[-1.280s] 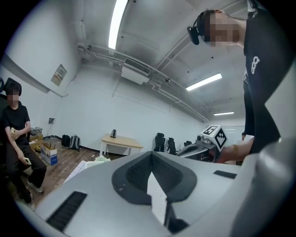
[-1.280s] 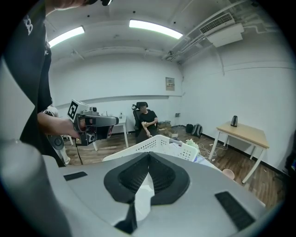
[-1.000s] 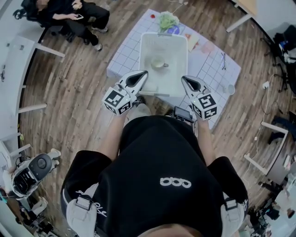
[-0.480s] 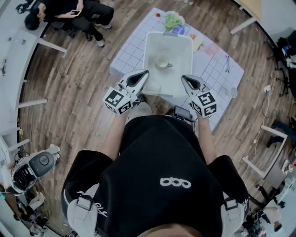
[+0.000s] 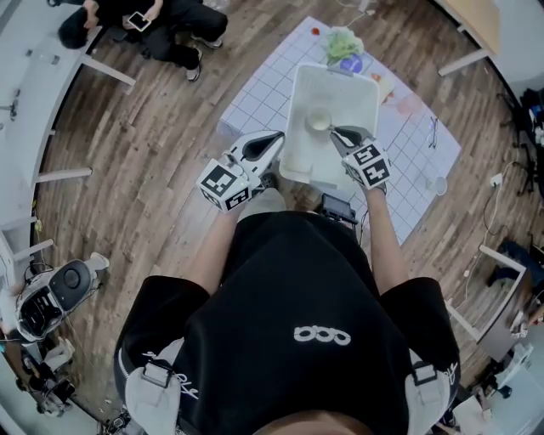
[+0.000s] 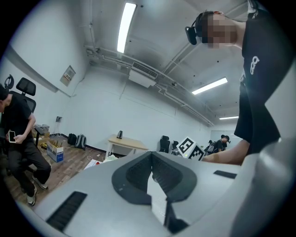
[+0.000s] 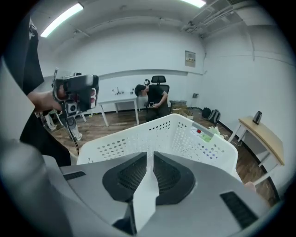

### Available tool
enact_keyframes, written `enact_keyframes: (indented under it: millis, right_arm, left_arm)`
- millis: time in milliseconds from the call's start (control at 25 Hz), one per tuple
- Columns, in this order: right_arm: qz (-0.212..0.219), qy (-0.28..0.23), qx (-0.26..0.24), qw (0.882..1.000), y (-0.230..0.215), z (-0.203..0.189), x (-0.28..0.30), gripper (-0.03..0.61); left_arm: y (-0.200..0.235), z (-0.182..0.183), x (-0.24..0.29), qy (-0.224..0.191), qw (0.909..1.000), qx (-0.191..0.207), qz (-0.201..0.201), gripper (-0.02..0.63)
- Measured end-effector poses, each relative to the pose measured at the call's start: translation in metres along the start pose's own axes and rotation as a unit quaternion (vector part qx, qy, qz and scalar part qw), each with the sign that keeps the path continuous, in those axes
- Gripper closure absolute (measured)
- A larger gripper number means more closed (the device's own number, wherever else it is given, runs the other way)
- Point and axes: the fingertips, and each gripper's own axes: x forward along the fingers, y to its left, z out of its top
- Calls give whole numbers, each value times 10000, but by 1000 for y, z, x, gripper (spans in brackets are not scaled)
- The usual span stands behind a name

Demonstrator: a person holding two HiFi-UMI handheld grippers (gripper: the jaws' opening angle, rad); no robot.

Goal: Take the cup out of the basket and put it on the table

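A white perforated basket [image 5: 297, 98] stands on the table's white grid cloth [image 5: 255, 106]. Inside it lies a small pale cup [image 5: 318, 121]. My right gripper [image 5: 338, 132] is shut, empty, and reaches down over the basket's near right part, its tips just right of the cup. In the right gripper view the jaws [image 7: 149, 155] meet in a line above the basket wall [image 7: 175, 134]; the cup is hidden there. My left gripper [image 5: 274, 137] hovers level just left of the basket's near corner. Its jaws [image 6: 151, 156] are shut on nothing.
A green bunch [image 5: 343, 42] and a red bit [image 5: 315, 31] lie at the cloth's far end. Glasses [image 5: 433, 132] and a small white cup [image 5: 438, 184] sit to the right. A seated person [image 5: 144, 21] is far left; a machine [image 5: 59, 289] stands on the floor.
My right gripper has gone forward and down, from the basket's near edge to over its inside beside the cup. The left gripper has edged forward a little.
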Motion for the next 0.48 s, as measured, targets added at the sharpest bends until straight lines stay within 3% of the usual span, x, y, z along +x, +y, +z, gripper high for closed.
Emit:
enact_keyframes:
  millis: [80,120,240,480]
  right_arm:
    - [54,235,-180,9995,-5,0,23,543]
    - [87,355,-261,9990,-7,-1,35,509]
    - [144,890,-447,9949,-15,-13,72,279]
    - [231,1861,-615,9803,-36,-56,132,218]
  left_arm:
    - [8,0,-6,-16,10000,-13,25,606]
    - [12,1,-9,-26,10000,-22,38,606]
    - [26,1,-18,-43,10000,-50,70,606]
    - [50,0,-29,15,9999,-119,30,606]
